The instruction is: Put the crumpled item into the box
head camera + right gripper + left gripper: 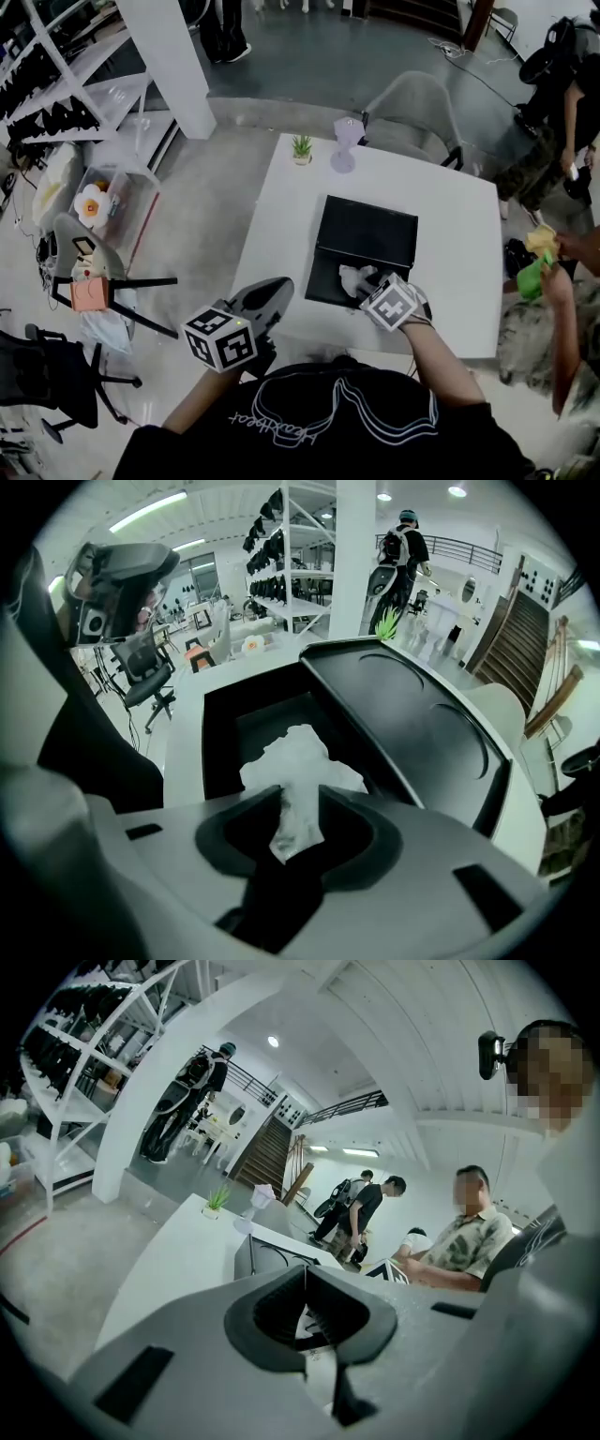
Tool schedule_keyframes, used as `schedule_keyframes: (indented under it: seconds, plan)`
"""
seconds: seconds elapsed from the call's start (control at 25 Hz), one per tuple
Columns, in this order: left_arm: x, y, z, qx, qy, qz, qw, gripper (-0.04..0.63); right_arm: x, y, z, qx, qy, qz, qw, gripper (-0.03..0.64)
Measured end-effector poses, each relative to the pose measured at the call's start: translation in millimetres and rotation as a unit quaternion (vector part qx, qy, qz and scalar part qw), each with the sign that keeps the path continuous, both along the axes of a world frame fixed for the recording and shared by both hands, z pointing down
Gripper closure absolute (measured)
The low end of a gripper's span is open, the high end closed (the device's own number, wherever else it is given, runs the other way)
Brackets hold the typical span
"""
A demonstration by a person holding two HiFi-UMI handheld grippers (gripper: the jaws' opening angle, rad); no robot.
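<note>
A crumpled white tissue (353, 278) lies in the near part of the black box (328, 286), whose lid (367, 232) lies open flat behind it on the white table (281, 216). My right gripper (368, 282) hovers over that compartment. In the right gripper view the tissue (302, 757) spreads over the box floor (246, 726), and a strip of it hangs in the gap between the parted jaws of the gripper (298, 797). My left gripper (277, 289) is held at the table's near left edge; its jaws (305, 1274) meet with nothing between them.
A small potted plant (301, 148) and a pale purple glass (346, 142) stand at the table's far edge, with a grey chair (417, 108) behind. A person's hands with yellow and green items (538, 255) are at the right. Chairs and shelving fill the left floor.
</note>
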State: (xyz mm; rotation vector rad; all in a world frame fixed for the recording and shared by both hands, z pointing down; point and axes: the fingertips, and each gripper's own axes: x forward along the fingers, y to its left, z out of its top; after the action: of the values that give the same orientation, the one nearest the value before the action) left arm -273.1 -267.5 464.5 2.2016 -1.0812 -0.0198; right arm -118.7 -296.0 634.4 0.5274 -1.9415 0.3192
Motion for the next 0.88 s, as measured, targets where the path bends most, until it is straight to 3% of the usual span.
schedule_keyframes:
  seconds: [0.16,0.36,0.52,0.68,0.88]
  plan:
    - [-4,0,2,0.002,0.004,0.016,0.9999,0.588,-2,-4,-15,0.018,-0.037,0.046,0.998,0.372]
    - [-3,0,5,0.01,0.013,0.048,0.9987,0.588,-3,-4,-53,0.049,-0.137,0.115,0.983,0.352]
    - [2,0,2,0.015,0.023,0.06,0.9978,0.588,-12,8,-106,0.083,-0.266,0.153,0.948,0.461]
    - [16,8,-13,0.028,0.028,0.074,0.9965,0.588,-6,21,-156,0.142,-0.349,0.177,0.909,0.614]
    - [36,26,-35,0.048,0.029,0.081,0.9951,0.588,2,49,-212,0.175,-0.439,0.158,0.867,0.614]
